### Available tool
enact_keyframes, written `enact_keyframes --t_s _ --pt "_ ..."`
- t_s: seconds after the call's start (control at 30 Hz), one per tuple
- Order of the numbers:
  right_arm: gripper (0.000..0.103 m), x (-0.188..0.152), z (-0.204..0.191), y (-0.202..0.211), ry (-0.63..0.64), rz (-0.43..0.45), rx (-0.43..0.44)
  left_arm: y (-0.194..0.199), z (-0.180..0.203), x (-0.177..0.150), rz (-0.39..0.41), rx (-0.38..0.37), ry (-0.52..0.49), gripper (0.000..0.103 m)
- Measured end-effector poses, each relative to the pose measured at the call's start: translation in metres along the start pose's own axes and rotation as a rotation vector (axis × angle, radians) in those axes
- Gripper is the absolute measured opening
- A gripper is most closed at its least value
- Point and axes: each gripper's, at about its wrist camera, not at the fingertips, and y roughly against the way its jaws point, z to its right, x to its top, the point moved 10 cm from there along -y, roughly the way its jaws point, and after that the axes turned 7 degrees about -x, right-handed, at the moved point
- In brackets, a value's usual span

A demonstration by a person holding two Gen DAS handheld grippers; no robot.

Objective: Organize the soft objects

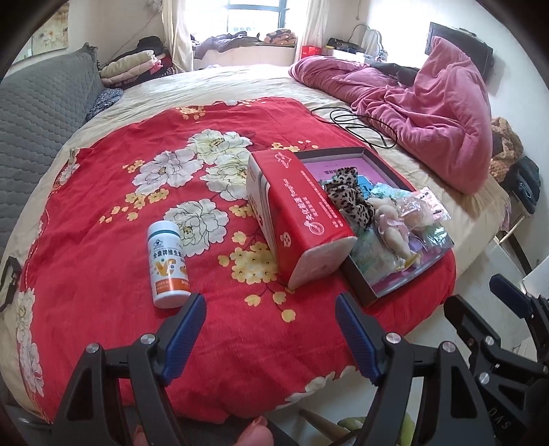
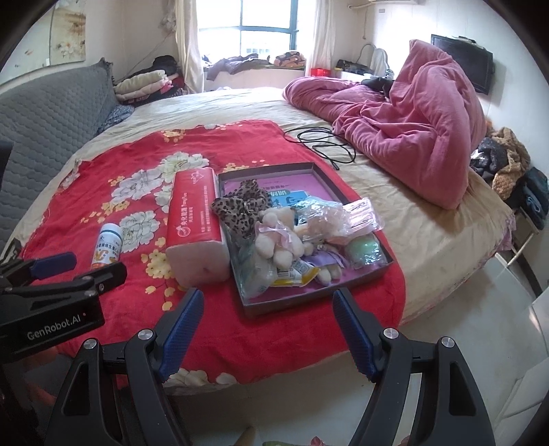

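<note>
Daylight glares through the window (image 2: pixel 264 31); soft shadows; fisheye bends and darkens edges.

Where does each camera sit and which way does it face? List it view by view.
Left wrist: on the left tool, aimed down across the bed at the white bottle and tissue pack; fingers show below.
Right wrist: on the right tool, aimed at the tray of soft toys.
Shared: red blanket, bottle, tissue pack, tray.

Red floral blanket (image 1: pixel 103 240) lies bare at 9 o'clock; bottle (image 1: pixel 168 264) and tissue pack (image 1: pixel 302 219) block 12.
</note>
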Motion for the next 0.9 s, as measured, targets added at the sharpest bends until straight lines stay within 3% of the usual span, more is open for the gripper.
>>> enact_keyframes --t_s 0.9 --pt "0.078 -0.016 0.006 -0.005 -0.016 -0.04 0.001 -0.002 0.007 -0.018 -0.022 0.009 -0.011 0.077"
